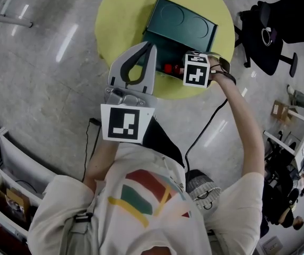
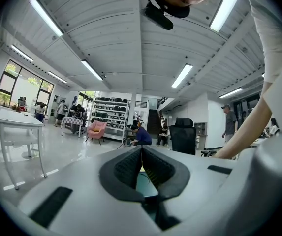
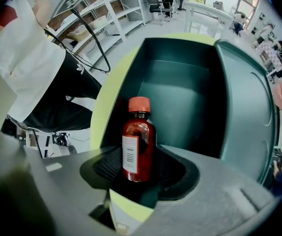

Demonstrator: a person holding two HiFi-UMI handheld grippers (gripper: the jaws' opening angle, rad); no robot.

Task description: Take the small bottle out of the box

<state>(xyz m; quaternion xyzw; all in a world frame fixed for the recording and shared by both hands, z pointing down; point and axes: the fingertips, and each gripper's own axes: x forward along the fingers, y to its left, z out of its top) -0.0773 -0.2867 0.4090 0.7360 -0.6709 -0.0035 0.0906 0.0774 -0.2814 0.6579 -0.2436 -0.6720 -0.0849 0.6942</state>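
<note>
1. Left tongs (image 2: 141, 149) are held nearest the body, roughly level. They are clenched tip to tip with nothing between, and no part in the job is taken by them now.
2. Right tongs (image 3: 140, 170) are pointed steeply down at the open box. They are closed on the small bottle (image 3: 138, 144), with pads seen against both sides of its lower body. The label is turned left in the right gripper view.
3. Bottle location: between the right pads, at the near wall of the box (image 3: 180, 90), with the orange cap pointing away from the tongs toward the box interior. Whether its far end is touching the box floor cannot be told.
4. Step judged in hand: the lift-out. The grasp looks made; removal is not yet done.
5. The squeeze should be kept even, since the glass is judged smooth and only the lower part is held. A pivot about the pads is the likely failure.
6. The bottle should be drawn back along the tongs' own line until the cap is clear of the near wall. Only then should it be carried over the bench (image 1: 112, 15), with no sideways sweep before that.
7. The opened lid (image 3: 246, 97), on the right in that view, should be avoided, as a knock there could shift the box.
8. If the box is dragged along, it could be steadied by the left tongs.
9. A bare patch of bench beside the box is judged suitable for set-down.
</note>
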